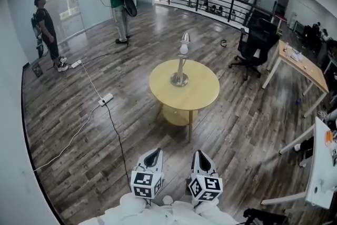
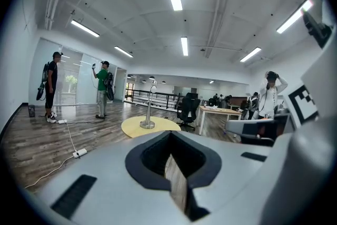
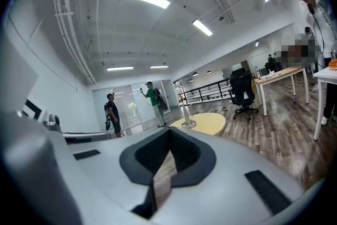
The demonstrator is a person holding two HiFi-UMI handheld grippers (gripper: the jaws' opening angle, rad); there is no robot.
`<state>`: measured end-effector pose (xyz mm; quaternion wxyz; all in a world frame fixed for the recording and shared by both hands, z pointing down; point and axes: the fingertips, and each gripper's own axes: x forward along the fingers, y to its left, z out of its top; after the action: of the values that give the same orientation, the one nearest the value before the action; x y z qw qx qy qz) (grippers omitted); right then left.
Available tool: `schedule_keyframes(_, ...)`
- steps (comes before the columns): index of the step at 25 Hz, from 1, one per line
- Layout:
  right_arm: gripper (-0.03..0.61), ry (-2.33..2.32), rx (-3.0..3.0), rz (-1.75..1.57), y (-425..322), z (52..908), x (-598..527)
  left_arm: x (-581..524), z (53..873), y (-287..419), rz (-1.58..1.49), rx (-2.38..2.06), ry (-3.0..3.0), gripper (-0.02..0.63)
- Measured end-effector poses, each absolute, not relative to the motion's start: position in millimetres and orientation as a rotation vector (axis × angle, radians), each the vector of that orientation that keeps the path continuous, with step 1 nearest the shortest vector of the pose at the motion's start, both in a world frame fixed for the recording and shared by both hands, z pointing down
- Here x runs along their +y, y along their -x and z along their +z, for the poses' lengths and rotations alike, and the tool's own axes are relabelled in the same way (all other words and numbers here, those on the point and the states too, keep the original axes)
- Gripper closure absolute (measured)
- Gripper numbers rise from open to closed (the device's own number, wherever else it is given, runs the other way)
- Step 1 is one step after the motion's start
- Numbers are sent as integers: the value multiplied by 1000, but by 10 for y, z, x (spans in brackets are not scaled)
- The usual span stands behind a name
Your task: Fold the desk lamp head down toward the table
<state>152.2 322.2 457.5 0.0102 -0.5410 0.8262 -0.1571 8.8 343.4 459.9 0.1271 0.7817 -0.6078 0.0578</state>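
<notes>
A silver desk lamp (image 1: 180, 63) stands upright in the middle of a round yellow table (image 1: 202, 93), its head (image 1: 185, 38) raised at the top of the stem. Both grippers are held low and near me, well short of the table: the left gripper (image 1: 153, 155) and the right gripper (image 1: 200, 157) sit side by side, each shut with nothing held. In the left gripper view, the left gripper (image 2: 171, 142) points toward the lamp (image 2: 149, 109) and table (image 2: 134, 127) far ahead. The right gripper (image 3: 168, 137) also faces the lamp (image 3: 185, 109) and table (image 3: 208, 123).
A power strip (image 1: 106, 98) and its cables run across the wood floor left of the table. Two people (image 1: 118, 2) (image 1: 46, 29) stand at the far left. A black office chair (image 1: 255, 45), a wooden desk (image 1: 303, 63) and a white table (image 1: 322, 166) are on the right.
</notes>
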Motion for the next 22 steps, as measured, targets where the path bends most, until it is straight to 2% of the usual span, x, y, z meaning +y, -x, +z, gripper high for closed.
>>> schedule_keyframes(22, 566, 1717, 2544, -504, -1313, 4606, 1762, 1926, 4644, 162, 185, -1739, -2294, 615)
